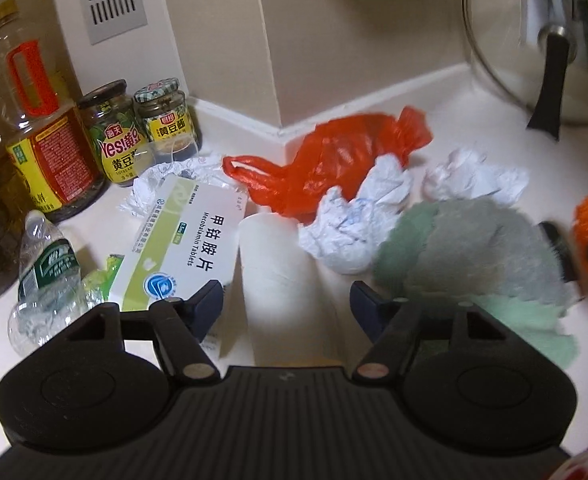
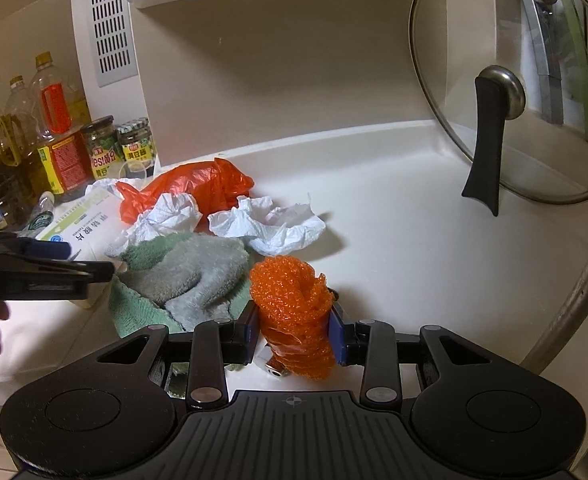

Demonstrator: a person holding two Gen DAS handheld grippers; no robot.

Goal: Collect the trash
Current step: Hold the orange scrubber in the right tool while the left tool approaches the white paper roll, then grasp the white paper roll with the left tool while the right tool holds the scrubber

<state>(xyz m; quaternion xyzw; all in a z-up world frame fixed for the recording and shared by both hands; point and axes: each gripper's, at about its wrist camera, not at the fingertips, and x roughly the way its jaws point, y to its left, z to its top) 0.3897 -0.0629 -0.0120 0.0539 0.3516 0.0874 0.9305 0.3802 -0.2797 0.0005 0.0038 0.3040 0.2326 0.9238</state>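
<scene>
The cardboard paper-roll core lies on the white counter between the left gripper's spread jaws, pads not yet pressing. At one o'clock: crumpled tissues, red plastic bag; at eleven, a medicine box. Most trash looks uncollected. The right gripper, angled down, pinches an orange mesh scrubber.

Crumpled tissues, red bag, med box scattered on counter.
</scene>
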